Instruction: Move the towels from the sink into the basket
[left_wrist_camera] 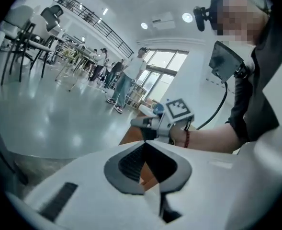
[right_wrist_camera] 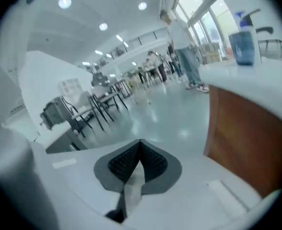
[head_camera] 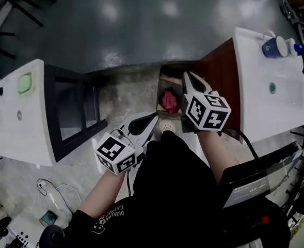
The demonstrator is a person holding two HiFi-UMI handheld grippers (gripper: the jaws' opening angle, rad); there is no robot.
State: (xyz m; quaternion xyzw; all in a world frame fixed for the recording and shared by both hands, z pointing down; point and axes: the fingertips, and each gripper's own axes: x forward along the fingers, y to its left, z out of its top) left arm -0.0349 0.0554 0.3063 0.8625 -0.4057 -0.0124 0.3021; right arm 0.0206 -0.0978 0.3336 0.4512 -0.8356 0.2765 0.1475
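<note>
1. Towel (head_camera: 169, 101), red and crumpled, lies inside the basket (head_camera: 163, 84), which stands on the floor between two sinks. It is the only towel I can see.
2. Sinks flank the basket, the left-hand sink (head_camera: 17, 115) on one side and the right-hand sink (head_camera: 272, 94) on the other. Both basins show bare white with no cloth, so I judge the moving done or nearly so.
3. Handling, as a judgement: the towel is soft, limp and light, neither fragile nor slippery. It will sag and trail when lifted. A raised fold on top of the lump is the place to pinch, with a deep bite.
4. Direction: the towel is bunched and shows no clear end. The lump looks slightly longer along the basket, away from the person, than across it, though I cannot be firm on that.
5. Left claw (head_camera: 154, 117) sits on the person's side of the basket. Its jaws meet tip to tip with nothing between them.
6. Right claw (head_camera: 189, 76) overlaps the basket's right edge in the head view, its pads pressed together and empty. Its own view looks out at about the height of the counter top that carries the blue cup (head_camera: 273, 46), so it is well above the towel.
</note>
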